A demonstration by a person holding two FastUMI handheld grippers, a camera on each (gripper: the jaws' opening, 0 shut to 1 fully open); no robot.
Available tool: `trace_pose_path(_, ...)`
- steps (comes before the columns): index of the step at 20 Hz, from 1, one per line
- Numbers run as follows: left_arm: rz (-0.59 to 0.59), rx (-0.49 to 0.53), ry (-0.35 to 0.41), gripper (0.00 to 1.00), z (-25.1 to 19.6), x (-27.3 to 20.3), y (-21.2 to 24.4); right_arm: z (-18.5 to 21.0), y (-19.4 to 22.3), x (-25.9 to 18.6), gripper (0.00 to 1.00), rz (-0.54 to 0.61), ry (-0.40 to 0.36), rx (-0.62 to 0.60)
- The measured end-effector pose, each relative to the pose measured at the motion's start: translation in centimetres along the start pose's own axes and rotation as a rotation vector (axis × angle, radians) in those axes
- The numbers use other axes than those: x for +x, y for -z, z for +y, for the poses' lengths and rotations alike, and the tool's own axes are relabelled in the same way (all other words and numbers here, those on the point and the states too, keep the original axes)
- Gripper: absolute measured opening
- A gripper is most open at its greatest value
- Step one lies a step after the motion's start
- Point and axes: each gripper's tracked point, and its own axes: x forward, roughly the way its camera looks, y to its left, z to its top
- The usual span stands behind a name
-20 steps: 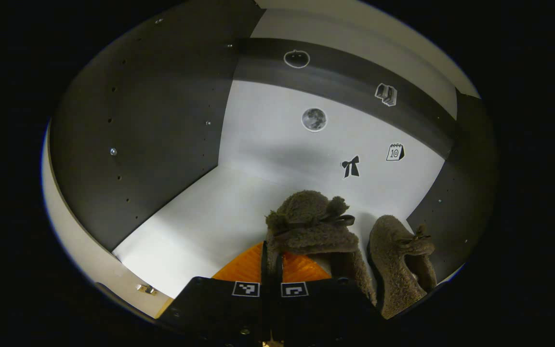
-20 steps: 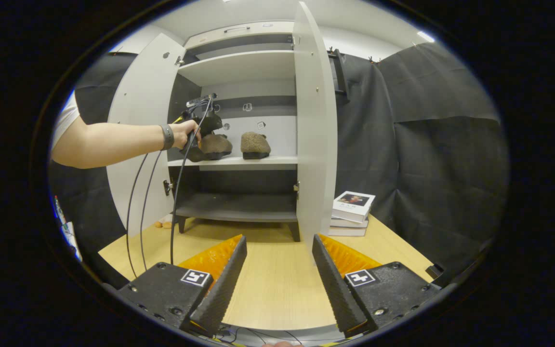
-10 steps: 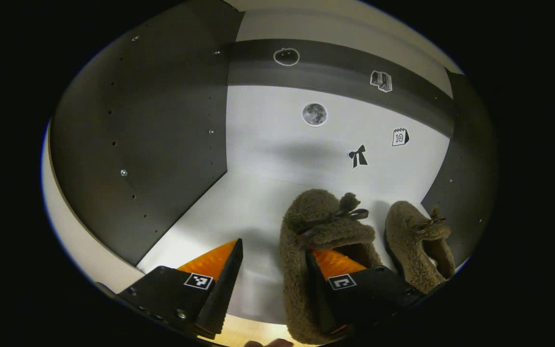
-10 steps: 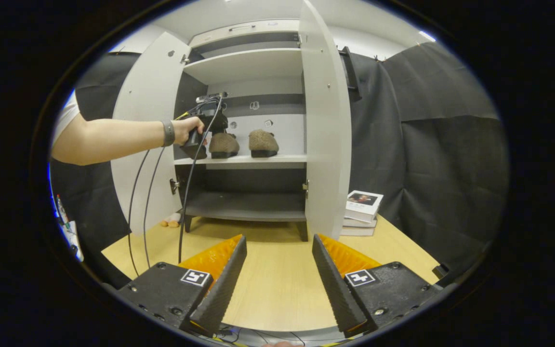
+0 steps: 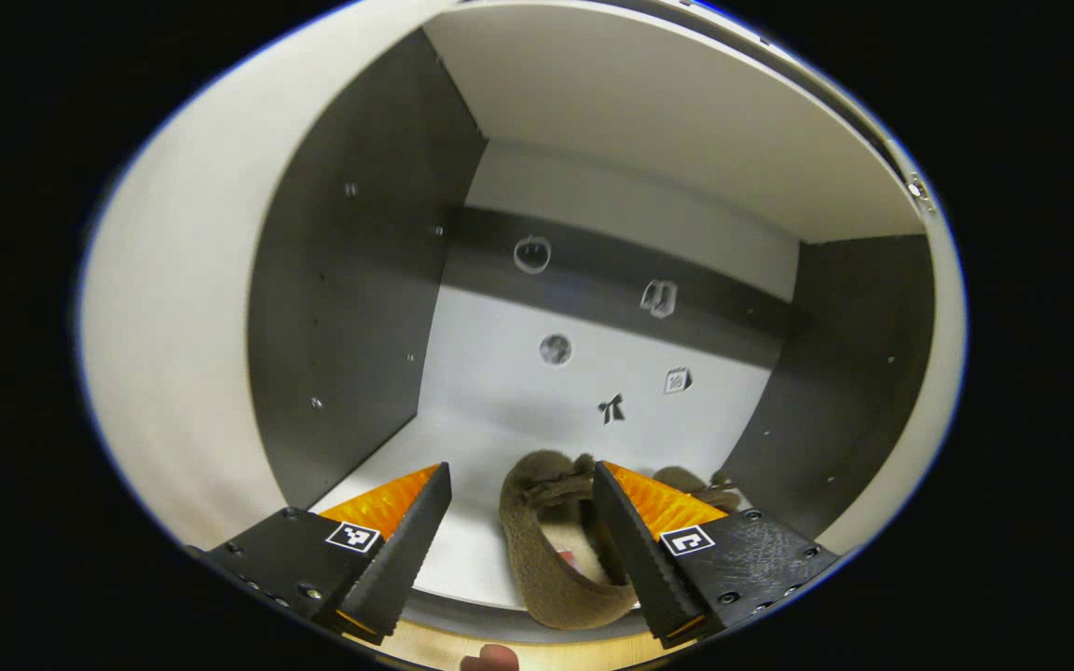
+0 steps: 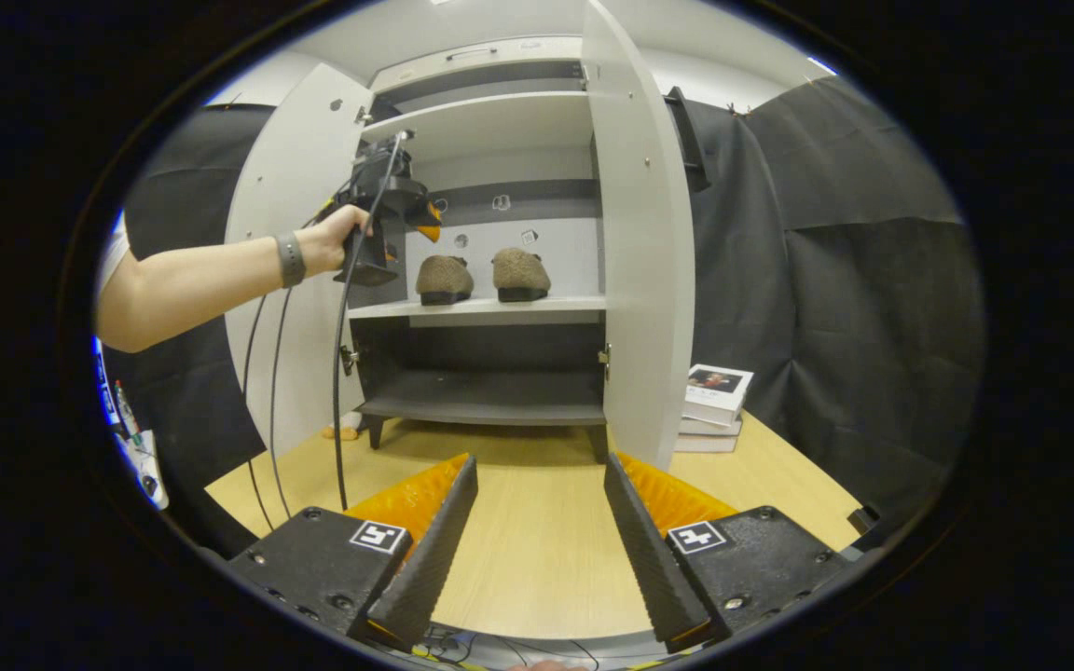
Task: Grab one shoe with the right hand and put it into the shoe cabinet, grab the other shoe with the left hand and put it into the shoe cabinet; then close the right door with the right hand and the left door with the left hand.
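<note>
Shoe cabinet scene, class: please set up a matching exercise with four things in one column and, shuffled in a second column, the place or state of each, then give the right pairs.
Things:
1. Pair of shoes
2. Stack of books
3. Right door
4. Left gripper

Places or states:
A. On the table beside the cabinet
B. Held by a hand, jaws open, in front of the middle shelf
C. Side by side on the middle shelf
D. Standing open

Pairs: 1-C, 2-A, 3-D, 4-B

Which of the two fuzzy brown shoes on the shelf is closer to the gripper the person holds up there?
The left shoe. It sits nearest the left gripper, while the right shoe stands beside it, closer to the right door.
</note>
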Motion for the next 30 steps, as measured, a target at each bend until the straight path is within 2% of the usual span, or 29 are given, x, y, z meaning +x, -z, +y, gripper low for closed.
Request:
trace_pose_path(5,-0.06,0.046,0.118,0.94,-1.8,-7.3,-0.3,0.4,-0.3,-0.4,0.88,-0.009,-0.017,-0.01)
trace_pose_path(10,-0.114,0.095,0.141,0.94,-1.2,-14.1,1.0,0.5,-0.8,-0.5,0.88,-0.017,-0.034,-0.032)
trace_pose_path(15,-0.136,0.132,0.169,0.94,-1.5,-20.5,4.8,-0.5,-1.7,-0.6,0.88,-0.041,-0.015,-0.048)
trace_pose_path(18,-0.12,0.132,0.146,0.95,-0.6,-23.3,7.8,-1.6,-2.4,-0.8,0.88,-0.059,0.008,-0.034)
trace_pose_path(22,-0.178,0.121,0.08,0.95,1.5,-26.6,10.7,-2.6,-2.5,-1.1,0.88,-0.064,0.03,-0.011)
trace_pose_path(26,-0.166,0.19,0.049,0.95,2.4,-29.1,13.4,-3.0,-2.3,-1.4,0.88,-0.05,0.036,0.004)
trace_pose_path(30,-0.162,0.178,0.054,0.95,1.8,-31.2,14.7,-2.3,-2.8,-1.8,0.88,-0.074,0.027,0.022)
